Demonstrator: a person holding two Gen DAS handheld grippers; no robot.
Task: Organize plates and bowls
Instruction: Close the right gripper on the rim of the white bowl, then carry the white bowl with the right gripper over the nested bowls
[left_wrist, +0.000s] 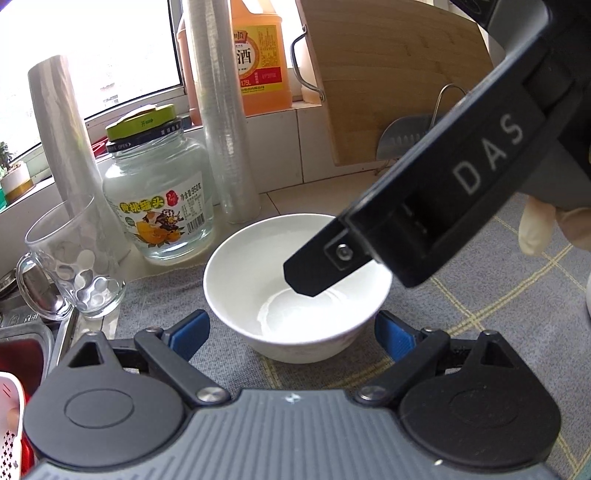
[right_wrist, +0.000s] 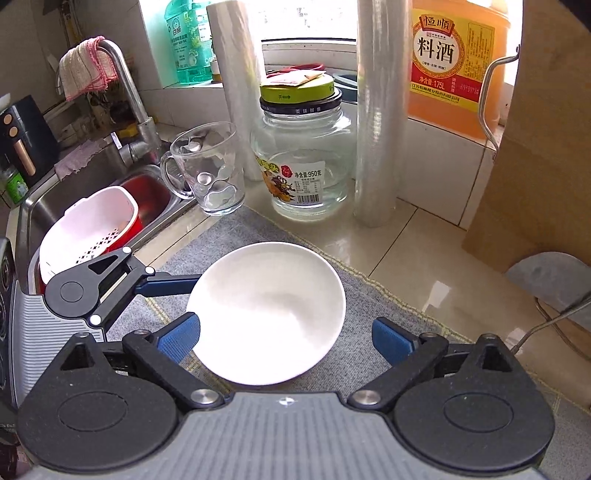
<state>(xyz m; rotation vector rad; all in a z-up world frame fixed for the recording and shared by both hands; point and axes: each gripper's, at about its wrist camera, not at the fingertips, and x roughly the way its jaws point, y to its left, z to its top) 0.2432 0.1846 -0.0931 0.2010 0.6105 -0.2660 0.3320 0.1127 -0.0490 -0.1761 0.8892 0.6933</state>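
Note:
A white bowl (left_wrist: 295, 288) stands upright on a grey checked mat (left_wrist: 461, 314); it also shows in the right wrist view (right_wrist: 267, 314). My left gripper (left_wrist: 291, 334) is open, its blue pads on either side of the bowl's near wall, apart from it. My right gripper (right_wrist: 286, 339) is open just above the bowl, blue pads wide of the rim. In the left wrist view the right gripper's black finger (left_wrist: 314, 266) hangs over the bowl's inside. In the right wrist view the left gripper's finger (right_wrist: 166, 284) reaches the bowl's left rim.
A glass mug (left_wrist: 74, 266), a glass jar with a green lid (left_wrist: 159, 195) and two film rolls (left_wrist: 229, 129) stand behind the bowl. A cutting board (left_wrist: 399, 81) leans at the right. A sink with a white colander (right_wrist: 88, 232) lies to the left.

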